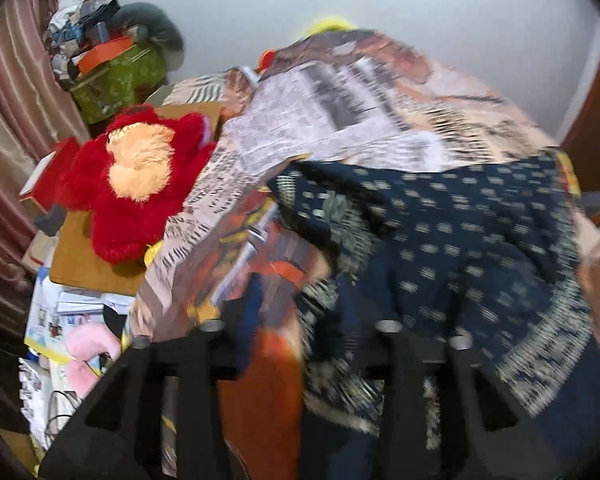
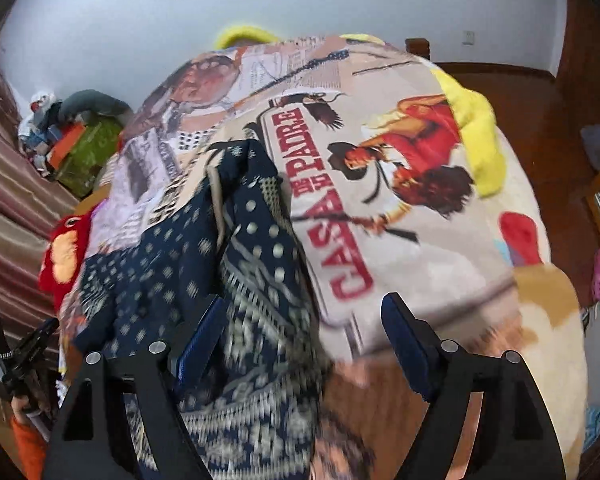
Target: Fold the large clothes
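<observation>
The navy dotted garment with cream patterned borders lies rumpled mid-frame on the printed poster-style blanket covering the bed, probably for spreading flat. Right tongs gape wide, gripping nothing. Left tongs sit over blurry fabric; can't tell their state.

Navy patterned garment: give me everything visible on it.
The navy garment is dark blue cloth with cream dots and woven-looking bands along the edges. It lies crumpled and bunched on the printed blanket, not yet folded. Its near end runs between the fingers of the open right tongs. Motion blur hides finer detail.
</observation>
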`<action>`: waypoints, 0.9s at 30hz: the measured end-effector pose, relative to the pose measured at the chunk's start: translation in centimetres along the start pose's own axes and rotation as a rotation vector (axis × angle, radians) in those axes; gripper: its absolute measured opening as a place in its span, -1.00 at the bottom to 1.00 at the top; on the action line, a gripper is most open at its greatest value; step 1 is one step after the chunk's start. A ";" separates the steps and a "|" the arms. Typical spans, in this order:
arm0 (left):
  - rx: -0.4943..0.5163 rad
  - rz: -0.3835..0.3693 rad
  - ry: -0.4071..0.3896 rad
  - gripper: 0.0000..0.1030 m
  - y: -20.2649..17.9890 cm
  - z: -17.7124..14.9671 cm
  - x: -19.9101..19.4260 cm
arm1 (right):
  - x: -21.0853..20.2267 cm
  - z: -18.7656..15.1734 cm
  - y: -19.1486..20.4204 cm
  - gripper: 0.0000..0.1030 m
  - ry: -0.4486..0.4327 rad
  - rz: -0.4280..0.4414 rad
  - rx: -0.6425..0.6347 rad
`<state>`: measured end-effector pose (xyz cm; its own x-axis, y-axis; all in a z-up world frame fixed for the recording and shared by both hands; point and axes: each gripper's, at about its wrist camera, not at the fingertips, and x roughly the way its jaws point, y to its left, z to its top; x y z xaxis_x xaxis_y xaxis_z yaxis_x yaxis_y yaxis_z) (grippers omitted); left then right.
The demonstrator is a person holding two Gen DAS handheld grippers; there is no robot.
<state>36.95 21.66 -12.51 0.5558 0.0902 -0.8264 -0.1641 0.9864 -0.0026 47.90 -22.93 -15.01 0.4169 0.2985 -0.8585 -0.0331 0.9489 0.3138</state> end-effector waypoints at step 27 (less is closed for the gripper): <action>-0.357 -0.241 0.270 0.47 1.6 -26.2 -2.8 | -6.9 -23.7 6.4 0.85 0.180 0.109 -0.263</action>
<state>13.83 19.39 -24.97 0.3892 -0.2199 -0.8945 -0.3512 0.8623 -0.3648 23.23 -16.47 -16.69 0.2318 0.3910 -0.8907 -0.3115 0.8973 0.3128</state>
